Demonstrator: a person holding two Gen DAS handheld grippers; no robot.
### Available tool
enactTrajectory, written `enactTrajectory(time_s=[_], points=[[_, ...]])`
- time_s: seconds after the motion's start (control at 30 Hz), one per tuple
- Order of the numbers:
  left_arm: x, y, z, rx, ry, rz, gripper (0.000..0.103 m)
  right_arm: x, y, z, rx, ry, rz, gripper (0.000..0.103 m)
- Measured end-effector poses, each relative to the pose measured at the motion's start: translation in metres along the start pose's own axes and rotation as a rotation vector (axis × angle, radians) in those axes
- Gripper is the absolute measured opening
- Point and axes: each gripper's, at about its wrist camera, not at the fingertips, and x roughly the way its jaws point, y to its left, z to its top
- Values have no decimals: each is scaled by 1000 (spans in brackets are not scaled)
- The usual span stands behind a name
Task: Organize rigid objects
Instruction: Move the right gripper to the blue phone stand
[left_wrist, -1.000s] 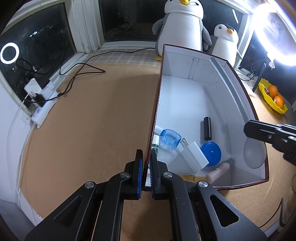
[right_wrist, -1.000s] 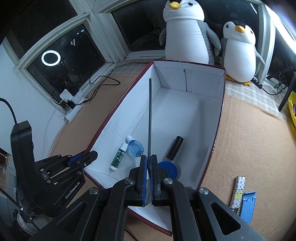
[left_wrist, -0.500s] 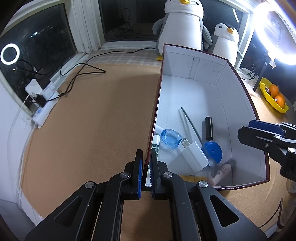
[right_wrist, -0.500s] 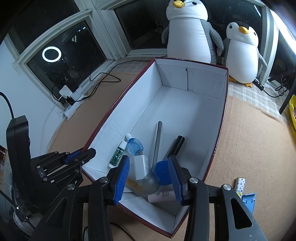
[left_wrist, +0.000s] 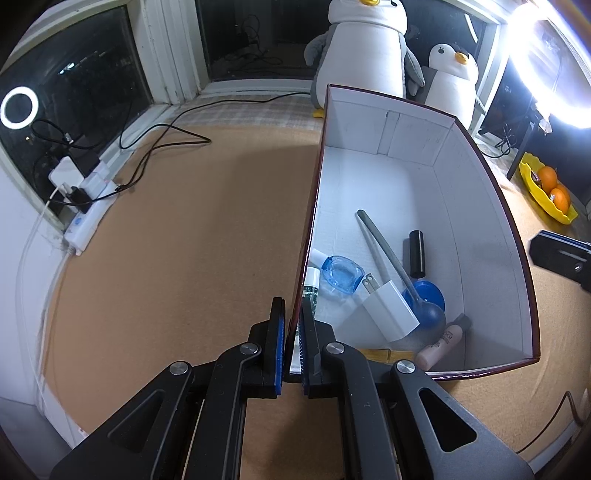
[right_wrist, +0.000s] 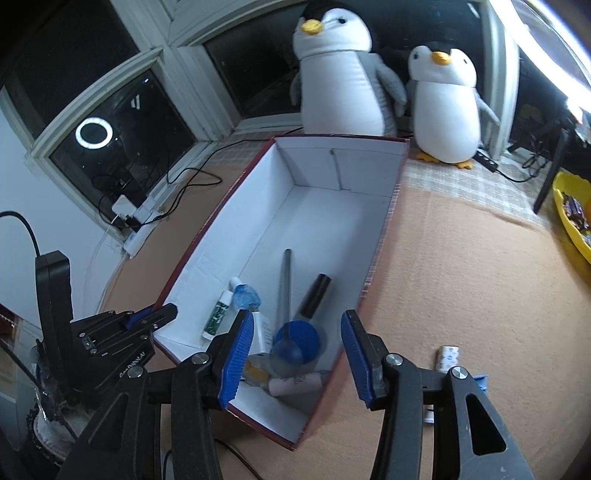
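Note:
A white-lined, dark red box (left_wrist: 487, 206) stands on the cork table and also shows in the right wrist view (right_wrist: 332, 206). Inside lie a metal spoon (left_wrist: 384, 254), a white charger (left_wrist: 388, 310), a blue lid (left_wrist: 428, 293), a black tube (left_wrist: 416, 253), a clear blue case (left_wrist: 341, 275), a small bottle (left_wrist: 312, 286) and a pink tube (left_wrist: 439, 345). My left gripper (left_wrist: 291, 347) is shut on the box's left wall. My right gripper (right_wrist: 297, 354) is open and empty above the box's near end; the spoon (right_wrist: 285, 284) lies below it.
Two penguin plush toys (right_wrist: 340, 74) stand behind the box. A patterned tube (right_wrist: 448, 358) and a blue piece (right_wrist: 480, 380) lie on the table right of the box. A yellow fruit tray (left_wrist: 546, 192) is at the far right. A power strip with cables (left_wrist: 85, 192) lies at the left.
My right gripper opened and let go of the spoon, which now lies in the box. The right gripper drew back. The left gripper stayed clamped on the box wall.

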Motion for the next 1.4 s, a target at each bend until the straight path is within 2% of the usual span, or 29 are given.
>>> enactTrajectory(time_s=[0.4,0.7,1.07,1.4], points=[[5,-3,3,3,19,0,6,-28,-89,-22,169,-16,-124,45],[7,-4,5,4,30,4,6,-29,-140,-51,236,42,-219,45],[11,-6,7,8,50,4,10,5,-151,-96,202,172,-268,45],[12,-7,7,4,55,6,10,27,-141,-102,120,232,-281,45]])
